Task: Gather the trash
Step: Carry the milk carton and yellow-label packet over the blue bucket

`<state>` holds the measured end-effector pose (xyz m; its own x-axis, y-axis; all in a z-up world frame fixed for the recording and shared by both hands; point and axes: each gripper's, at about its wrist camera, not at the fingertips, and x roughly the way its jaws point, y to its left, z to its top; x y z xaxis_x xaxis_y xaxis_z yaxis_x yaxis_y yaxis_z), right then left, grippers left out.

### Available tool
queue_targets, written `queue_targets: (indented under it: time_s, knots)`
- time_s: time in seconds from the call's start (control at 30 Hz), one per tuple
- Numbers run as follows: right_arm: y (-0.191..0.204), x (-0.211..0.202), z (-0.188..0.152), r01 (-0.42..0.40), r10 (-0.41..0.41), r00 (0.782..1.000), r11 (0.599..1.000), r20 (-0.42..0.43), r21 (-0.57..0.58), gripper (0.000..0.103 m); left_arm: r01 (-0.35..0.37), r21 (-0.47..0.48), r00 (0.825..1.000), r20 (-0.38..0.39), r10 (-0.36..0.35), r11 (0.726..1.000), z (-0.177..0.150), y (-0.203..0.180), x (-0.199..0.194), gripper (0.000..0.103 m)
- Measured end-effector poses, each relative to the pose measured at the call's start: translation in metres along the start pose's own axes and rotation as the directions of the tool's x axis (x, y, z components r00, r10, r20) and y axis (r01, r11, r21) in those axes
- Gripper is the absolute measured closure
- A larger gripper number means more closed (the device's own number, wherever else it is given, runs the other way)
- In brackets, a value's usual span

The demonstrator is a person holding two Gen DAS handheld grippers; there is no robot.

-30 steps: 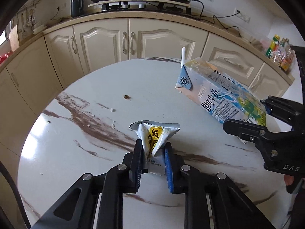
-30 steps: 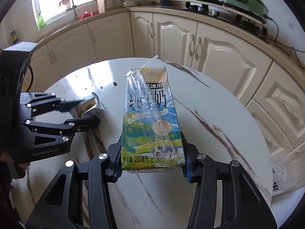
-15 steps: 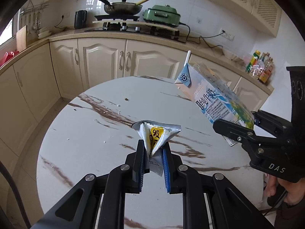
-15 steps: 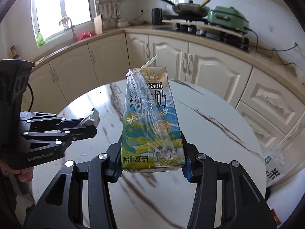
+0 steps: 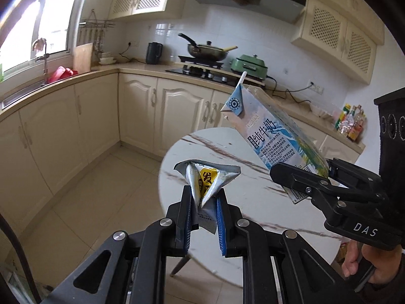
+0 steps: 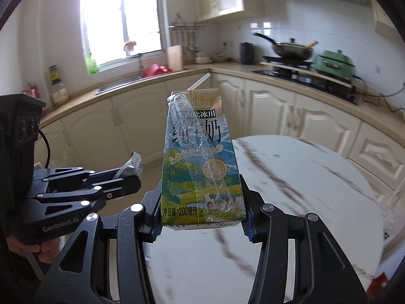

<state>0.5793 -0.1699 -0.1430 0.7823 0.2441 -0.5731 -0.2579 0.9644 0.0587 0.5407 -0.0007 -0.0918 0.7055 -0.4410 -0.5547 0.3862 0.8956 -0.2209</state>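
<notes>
My left gripper (image 5: 203, 200) is shut on a crumpled silver and yellow snack wrapper (image 5: 206, 181) and holds it up in the air above the edge of the round marble table (image 5: 240, 195). It also shows in the right wrist view (image 6: 126, 177) with the wrapper (image 6: 131, 168) at its tips. My right gripper (image 6: 200, 202) is shut on a blue and green milk carton (image 6: 200, 162) with a white straw, held high above the table (image 6: 303, 190). In the left wrist view the carton (image 5: 270, 134) sits tilted in the right gripper (image 5: 303, 179).
Cream kitchen cabinets (image 5: 126, 116) curve around behind the table. The counter carries a kettle (image 5: 153, 53), a wok on the stove (image 5: 206, 49) and a green cooker (image 5: 250, 67). A tiled floor (image 5: 101, 192) lies left of the table. A sink (image 6: 116, 84) sits under the window.
Both grippers have risen well above the table with their loads and pulled back from it. The views now take in the upper cabinets, window and floor.
</notes>
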Motion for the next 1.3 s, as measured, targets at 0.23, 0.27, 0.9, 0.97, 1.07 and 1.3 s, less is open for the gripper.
queue_targets:
  time_s: [0.23,0.27,0.9,0.97,1.07,1.3]
  knots:
    - [0.104,0.063,-0.014,-0.124,0.120,0.991,0.990,-0.061,-0.063,0.056,-0.137,-0.139,0.990,-0.007,0.138,0.981,-0.059,0.088,-0.063,0.090]
    - [0.115,0.076,-0.019,-0.137,0.132,0.988,0.988,-0.075,-0.069,0.056,-0.158,-0.161,0.987,-0.017,0.157,0.974,-0.069,0.101,-0.066,0.090]
    - [0.145,0.350,-0.188,-0.164,0.151,0.845,0.986,-0.513,0.021,0.056,-0.246,-0.390,0.920,-0.382,0.088,0.887,-0.223,0.268,0.051,0.090]
    - [0.141,0.369,-0.201,-0.161,0.148,0.827,0.987,-0.542,0.024,0.056,-0.255,-0.384,0.906,-0.416,0.080,0.888,-0.231,0.284,0.066,0.090]
    - [0.135,0.392,-0.214,-0.172,0.162,0.812,0.984,-0.561,0.035,0.055,-0.256,-0.398,0.894,-0.445,0.059,0.881,-0.237,0.305,0.087,0.089]
    - [0.114,0.422,-0.235,-0.157,0.159,0.805,0.986,-0.571,0.053,0.035,-0.275,-0.388,0.864,-0.500,0.050,0.880,-0.230,0.339,0.139,0.089]
